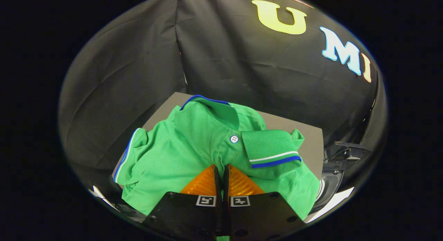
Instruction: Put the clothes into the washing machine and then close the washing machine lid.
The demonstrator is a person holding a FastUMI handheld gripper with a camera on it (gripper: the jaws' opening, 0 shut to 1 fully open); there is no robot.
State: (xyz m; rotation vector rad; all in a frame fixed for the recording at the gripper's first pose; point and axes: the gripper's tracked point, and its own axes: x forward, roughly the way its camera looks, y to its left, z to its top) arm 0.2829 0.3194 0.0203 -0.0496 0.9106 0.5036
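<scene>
A green polo shirt with blue and white trim on its collar and sleeve lies crumpled on a grey tabletop. My gripper is shut, its two fingers pressed together on the shirt's front just below the white button. A fold of green cloth is pinched between them. Past the shirt's right side, the dark rim and opening of the washing machine sit beside the tabletop and lower down.
Black cloth walls close in behind and to the left of the tabletop. A pale surface shows below the washing machine. The shirt covers most of the tabletop, with a bare strip on its right.
</scene>
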